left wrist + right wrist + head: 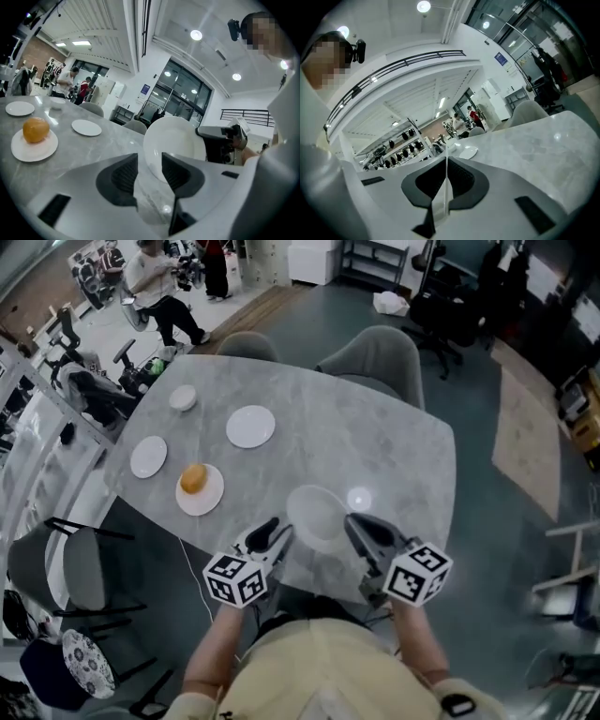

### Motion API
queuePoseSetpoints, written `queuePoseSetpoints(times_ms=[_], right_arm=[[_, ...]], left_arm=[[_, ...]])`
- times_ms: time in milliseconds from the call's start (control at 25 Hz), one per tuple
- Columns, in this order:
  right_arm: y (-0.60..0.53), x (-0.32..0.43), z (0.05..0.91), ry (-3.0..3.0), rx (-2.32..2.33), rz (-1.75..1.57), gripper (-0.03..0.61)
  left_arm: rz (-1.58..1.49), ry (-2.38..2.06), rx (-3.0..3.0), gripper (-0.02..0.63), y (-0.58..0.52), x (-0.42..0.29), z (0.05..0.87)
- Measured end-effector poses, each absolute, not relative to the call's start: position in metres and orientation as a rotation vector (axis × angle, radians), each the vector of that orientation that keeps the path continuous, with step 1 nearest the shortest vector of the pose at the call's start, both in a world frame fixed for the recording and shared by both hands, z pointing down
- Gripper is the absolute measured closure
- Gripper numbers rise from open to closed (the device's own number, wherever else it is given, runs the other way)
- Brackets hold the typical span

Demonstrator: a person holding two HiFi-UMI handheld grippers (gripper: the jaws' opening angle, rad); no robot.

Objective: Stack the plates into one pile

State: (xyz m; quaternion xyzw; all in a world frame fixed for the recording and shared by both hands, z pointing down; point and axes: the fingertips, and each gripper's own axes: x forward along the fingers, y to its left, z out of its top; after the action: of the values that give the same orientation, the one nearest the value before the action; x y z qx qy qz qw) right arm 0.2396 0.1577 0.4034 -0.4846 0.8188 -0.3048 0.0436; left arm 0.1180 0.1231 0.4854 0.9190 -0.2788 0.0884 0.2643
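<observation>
Clamping the rim of a white plate (317, 514), the right gripper (361, 526) has its jaws closed on it and holds it lifted off the desk (375, 437) at the person's edge. In the right gripper view the rim shows as a thin, nearly upright line between the pads. The plate stands tilted on edge, one broad face turned toward the left gripper (277, 532), whose jaws stand apart around the lower rim without pressing it. Farther left lie a plate with an orange bun (211, 501), two bare plates (250, 426) and a small dish (182, 397).
</observation>
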Motion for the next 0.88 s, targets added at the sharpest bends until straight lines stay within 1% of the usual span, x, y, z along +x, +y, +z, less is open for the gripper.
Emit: queuePoseSetpoints(times_ms=[240, 560, 640, 680, 880], right_arm=[[0.140, 0.221, 0.390, 2.574, -1.314, -0.921, 0.565], [0.127, 0.202, 0.389, 2.603, -1.182, -0.943, 0.565], [0.124, 0.206, 0.389, 2.605, -1.205, -0.930, 0.565], [0.122, 0.208, 0.390, 2.610, -1.229, -0.919, 0.565], [0.114, 0.214, 0.399, 2.609, -1.329, -0.899, 0.565]], left_arm=[[0.140, -0.853, 2.429, 0.459, 0.106, 0.105, 0.476], [0.079, -0.837, 2.401, 0.460, 0.102, 0.095, 0.473], [0.077, -0.859, 2.398, 0.475, 0.099, 0.093, 0.471], [0.082, -0.874, 2.400, 0.501, 0.098, 0.092, 0.470], [0.120, -0.932, 2.415, 0.509, 0.094, 0.092, 0.470]])
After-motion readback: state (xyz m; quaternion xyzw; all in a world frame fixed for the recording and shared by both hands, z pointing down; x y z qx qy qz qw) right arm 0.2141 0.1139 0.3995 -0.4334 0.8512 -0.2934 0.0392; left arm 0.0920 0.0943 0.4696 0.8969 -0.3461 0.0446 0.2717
